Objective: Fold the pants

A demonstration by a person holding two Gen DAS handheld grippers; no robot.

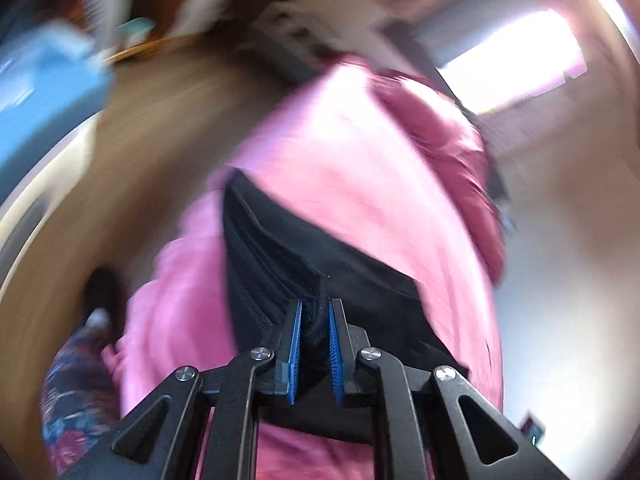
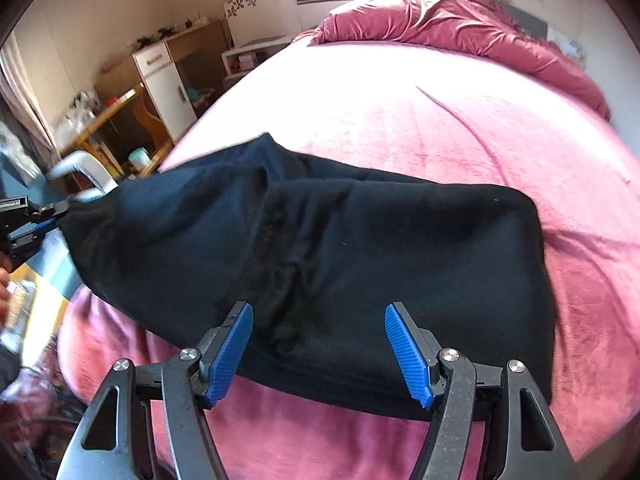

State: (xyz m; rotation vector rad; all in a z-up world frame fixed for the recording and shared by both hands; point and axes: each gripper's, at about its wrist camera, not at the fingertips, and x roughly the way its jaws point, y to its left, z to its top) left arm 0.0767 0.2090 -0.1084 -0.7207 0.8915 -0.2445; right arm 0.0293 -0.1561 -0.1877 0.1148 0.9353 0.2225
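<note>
- Your left gripper (image 1: 314, 320) is clamped on a thick fold of the black pants (image 1: 288, 248); the cloth sits pinched between the blue pads (image 1: 295, 344) at the lower centre of the left view.
- That view is blurred; beyond the pants you see only the pink blanket (image 1: 360, 140) filling the middle of the frame.
- Your right gripper (image 2: 319, 354) stands with its jaws wide apart and nothing between them, at the bottom centre of the right view, just over the near edge of the pants (image 2: 360, 248).
- The pants lie across the middle of that frame on the blanket (image 2: 400, 112), their left end lifted off the bed.
- At the left edge of the right view, the left gripper (image 2: 52, 216) holds that raised end.
- A crumpled duvet (image 2: 460, 24) lies at the upper right.
</note>
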